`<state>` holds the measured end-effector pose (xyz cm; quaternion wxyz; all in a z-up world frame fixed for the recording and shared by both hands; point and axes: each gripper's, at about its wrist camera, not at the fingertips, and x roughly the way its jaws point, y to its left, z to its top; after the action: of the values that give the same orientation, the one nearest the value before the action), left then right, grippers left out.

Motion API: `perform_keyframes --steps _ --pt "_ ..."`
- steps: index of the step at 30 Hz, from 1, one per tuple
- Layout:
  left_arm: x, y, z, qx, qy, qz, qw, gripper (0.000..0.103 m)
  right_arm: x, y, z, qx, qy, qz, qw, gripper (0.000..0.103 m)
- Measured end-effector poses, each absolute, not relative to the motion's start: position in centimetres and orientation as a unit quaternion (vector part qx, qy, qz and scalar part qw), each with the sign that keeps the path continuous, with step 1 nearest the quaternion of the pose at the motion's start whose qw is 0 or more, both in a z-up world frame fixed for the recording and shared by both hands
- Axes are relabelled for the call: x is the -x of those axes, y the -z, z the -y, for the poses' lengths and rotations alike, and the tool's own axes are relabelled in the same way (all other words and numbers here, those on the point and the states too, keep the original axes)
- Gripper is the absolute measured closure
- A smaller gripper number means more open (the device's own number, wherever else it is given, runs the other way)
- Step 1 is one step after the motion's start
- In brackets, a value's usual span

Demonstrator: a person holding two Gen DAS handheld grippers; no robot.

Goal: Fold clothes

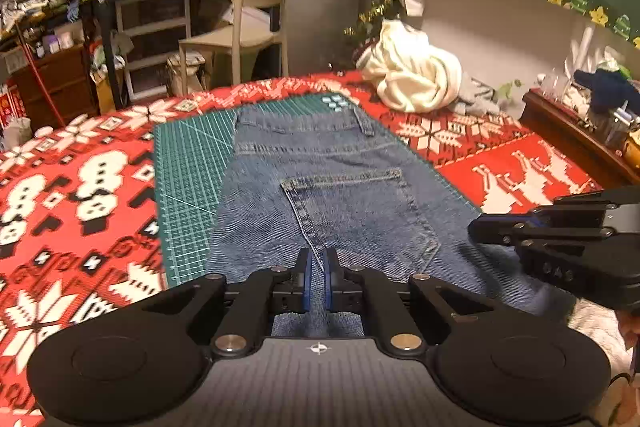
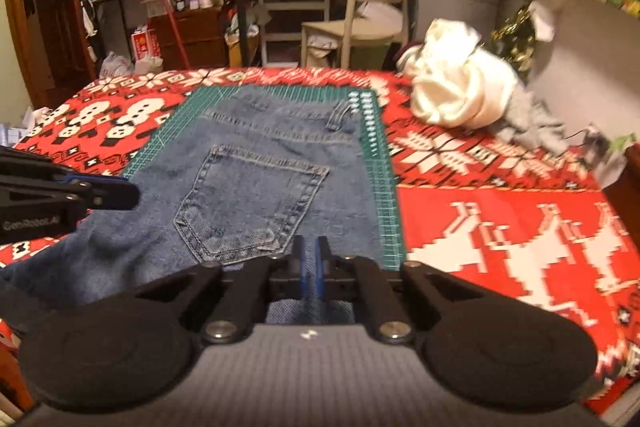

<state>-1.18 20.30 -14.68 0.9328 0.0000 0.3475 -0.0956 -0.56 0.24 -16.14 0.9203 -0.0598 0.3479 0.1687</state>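
Both tilt downward over the table (image 1: 520, 179): the left hand-held gripper (image 1: 319, 269) and right hand-held gripper (image 2: 309, 259) each pinch the jeans (image 1: 332, 195) fabric.

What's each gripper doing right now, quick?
Left gripper: shut on the jeans.
Right gripper: shut on the jeans too.

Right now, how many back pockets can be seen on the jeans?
1: the back pocket lies in the middle of the jeans, which are on the green mat. The jeans look folded lengthwise, so a second may be hidden.
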Motion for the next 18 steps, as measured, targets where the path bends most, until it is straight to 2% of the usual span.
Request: perform_keyframes --steps 6,18 --pt "-0.5 17.3 -21.5 -0.020 0.072 -0.385 0.920 0.099 -0.7 18.9 0.2 0.065 -0.166 -0.368 0.913 0.103" --pt "1.7 17.1 -23.7 -0.019 0.070 -0.392 0.917 0.100 1.3 18.4 3.3 0.061 -0.143 -0.382 0.911 0.103"
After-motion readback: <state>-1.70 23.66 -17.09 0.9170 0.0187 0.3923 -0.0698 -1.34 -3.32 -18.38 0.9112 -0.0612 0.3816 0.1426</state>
